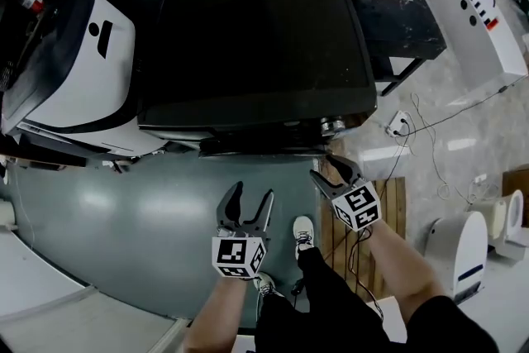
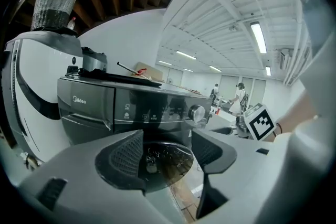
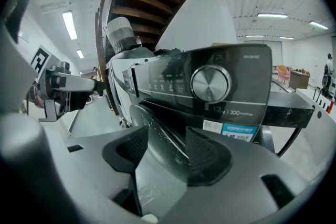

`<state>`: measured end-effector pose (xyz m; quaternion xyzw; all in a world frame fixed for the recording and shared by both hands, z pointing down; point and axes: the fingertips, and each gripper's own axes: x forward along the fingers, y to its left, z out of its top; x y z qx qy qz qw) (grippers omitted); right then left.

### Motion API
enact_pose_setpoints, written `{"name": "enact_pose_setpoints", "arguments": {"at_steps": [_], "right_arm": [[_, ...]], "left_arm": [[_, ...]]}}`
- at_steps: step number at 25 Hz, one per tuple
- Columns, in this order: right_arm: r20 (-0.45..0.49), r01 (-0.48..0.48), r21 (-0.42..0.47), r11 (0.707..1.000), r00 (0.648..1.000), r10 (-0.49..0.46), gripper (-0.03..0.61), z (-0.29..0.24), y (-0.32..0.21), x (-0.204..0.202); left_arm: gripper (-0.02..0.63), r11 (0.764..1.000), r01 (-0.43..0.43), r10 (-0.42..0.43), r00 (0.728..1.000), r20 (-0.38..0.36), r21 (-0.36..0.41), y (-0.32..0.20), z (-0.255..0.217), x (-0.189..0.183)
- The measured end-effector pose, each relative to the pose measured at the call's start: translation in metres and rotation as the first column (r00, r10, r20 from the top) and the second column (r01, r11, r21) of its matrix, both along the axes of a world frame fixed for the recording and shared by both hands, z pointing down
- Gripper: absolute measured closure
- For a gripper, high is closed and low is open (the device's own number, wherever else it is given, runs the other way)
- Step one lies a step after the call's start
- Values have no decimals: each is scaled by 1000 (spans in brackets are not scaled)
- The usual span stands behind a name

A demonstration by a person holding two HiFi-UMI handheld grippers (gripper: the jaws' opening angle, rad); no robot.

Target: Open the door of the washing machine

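The dark washing machine (image 1: pixel 256 37) sits straight ahead of both tongs. Its round door (image 2: pixel 167 160) looks shut, flat against the front.

The right tongs (image 1: pixel 333 171) are spread wide and holding nothing. The door's near edge runs up between the jaws but isn't pinched yet.

The left tongs (image 1: pixel 254 191) are wide open and empty too, and they hang further out with the door glass well ahead of them.

Likely trouble: if the right jaws close on that smooth curved rim instead of a proper handle recess, they'd probably slide off on the pull. Drifting upward could also bump the knob (image 3: pixel 210 83) just above them.
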<state>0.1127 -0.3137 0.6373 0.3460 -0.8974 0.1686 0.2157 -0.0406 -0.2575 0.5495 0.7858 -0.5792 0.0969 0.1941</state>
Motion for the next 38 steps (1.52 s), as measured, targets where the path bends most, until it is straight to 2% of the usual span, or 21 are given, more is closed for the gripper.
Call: {"name": "enact_pose_setpoints", "arguments": {"at_steps": [6, 16, 18, 19, 26, 32, 38], "right_arm": [[-62, 0, -60, 998, 998, -3, 348, 48, -21, -3], [-202, 106, -132, 986, 971, -131, 354, 108, -40, -6], [-224, 121, -124, 985, 964, -147, 375, 111, -40, -8], [-230, 122, -117, 986, 962, -146, 409, 110, -41, -7], [-209, 118, -129, 985, 967, -143, 417, 113, -41, -5], [-189, 171, -143, 975, 962, -196, 430, 113, -23, -5], [-179, 153, -152, 977, 967, -179, 436, 113, -11, -3]], "left_arm": [[328, 998, 36, -37, 999, -22, -43, -12, 29, -1], [327, 992, 70, -74, 997, -32, -101, -24, 63, -2], [326, 991, 75, -79, 996, -36, -113, -25, 68, 0], [325, 990, 76, -81, 996, -37, -117, -25, 71, 1], [324, 985, 95, -105, 992, -62, -145, -28, 84, 8], [322, 985, 79, -90, 994, -65, -156, -24, 90, 19], [322, 985, 67, -79, 995, -68, -160, -15, 94, 24]]}}
